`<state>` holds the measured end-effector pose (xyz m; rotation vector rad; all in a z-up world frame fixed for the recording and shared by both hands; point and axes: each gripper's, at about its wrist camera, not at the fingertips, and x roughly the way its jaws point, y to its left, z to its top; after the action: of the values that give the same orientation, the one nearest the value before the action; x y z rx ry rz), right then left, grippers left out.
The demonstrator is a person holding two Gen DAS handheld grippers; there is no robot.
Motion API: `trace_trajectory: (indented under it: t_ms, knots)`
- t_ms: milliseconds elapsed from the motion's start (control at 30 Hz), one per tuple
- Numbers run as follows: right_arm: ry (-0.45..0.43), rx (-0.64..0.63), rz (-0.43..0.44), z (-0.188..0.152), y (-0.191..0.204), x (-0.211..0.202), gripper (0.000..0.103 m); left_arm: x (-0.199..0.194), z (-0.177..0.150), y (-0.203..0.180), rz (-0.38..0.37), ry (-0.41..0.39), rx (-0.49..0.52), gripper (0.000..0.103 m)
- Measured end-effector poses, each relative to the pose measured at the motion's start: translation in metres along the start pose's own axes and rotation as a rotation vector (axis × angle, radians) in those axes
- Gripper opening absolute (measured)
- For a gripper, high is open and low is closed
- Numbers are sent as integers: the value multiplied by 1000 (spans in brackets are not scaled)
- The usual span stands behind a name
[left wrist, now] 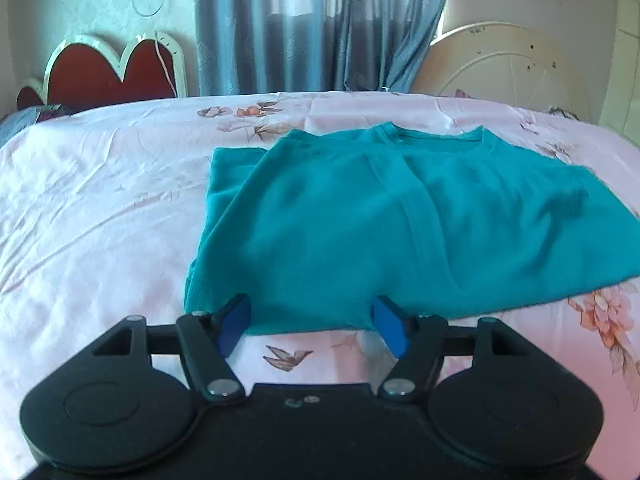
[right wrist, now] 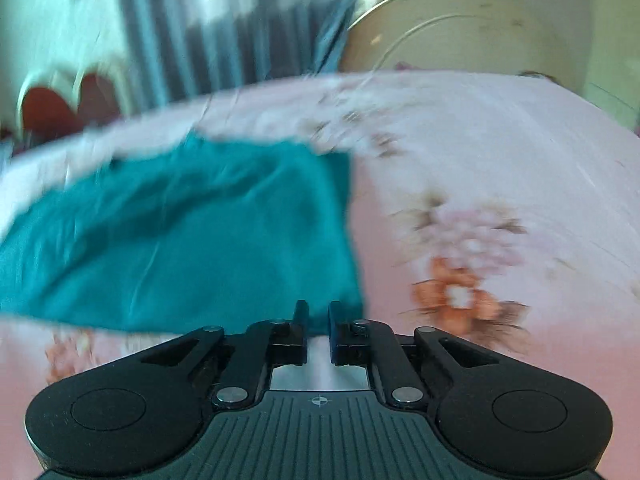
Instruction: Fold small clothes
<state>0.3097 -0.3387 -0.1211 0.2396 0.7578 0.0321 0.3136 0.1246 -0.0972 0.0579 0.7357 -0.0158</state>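
Observation:
A teal shirt (left wrist: 400,220) lies partly folded on the pink floral bed sheet (left wrist: 100,200), collar at the far side. My left gripper (left wrist: 311,304) stands open at the shirt's near hem; the hem lies between its blue pads (left wrist: 234,322) without being pinched. The right wrist view is blurred. There the teal shirt (right wrist: 200,240) spreads to the left, and my right gripper (right wrist: 317,308) sits at its near right corner. Its black fingers are drawn almost together on the cloth edge.
A red heart-shaped headboard (left wrist: 108,72) stands at the far left, blue-grey curtains (left wrist: 300,28) hang behind the bed, and a round cream panel (left wrist: 508,64) rises at the far right. The floral sheet (right wrist: 480,160) stretches right of the shirt.

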Motion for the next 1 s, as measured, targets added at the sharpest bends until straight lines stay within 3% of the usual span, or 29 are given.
trace_trajectory:
  t_ms: [100,200,300,433,533,567,800,833,867,900,933,1000]
  knots:
    - [28,69,34,9,-12,9,8,1,-2,-1,5,2,10,67]
    - [-17,79,42,15,-12,7,8,1,-7,2,6,7,12,68]
    - [103,38,50,13,-7,24,8,-1,-11,8,-12,14,5,70]
    - [19,98,76,15,-27,4,9,-9,-8,15,20,2,24,68]
    - [28,81,103,16,-30,7,27,-14,-11,24,63,-25,33,66]
    - [24,69,111,17,-30,7,41,-16,-13,29,65,-34,22,66]
    - [86,-10,213,14,-23,19,41,-15,-13,52,52,-26,-19,56]
    - [88,-39,237,14,-20,19,35,-13,-12,56,22,-19,-35,46]
    - [88,-72,246,13,-18,18,18,-10,-11,58,-9,-4,-36,21]
    - [94,-120,260,14,-15,18,0,-7,-11,59,-34,9,-25,6]
    - [96,-167,275,14,-13,17,0,-5,-9,60,-54,10,-5,0]
    - [119,-347,278,16,-5,12,0,-6,-5,65,-108,-4,6,0]
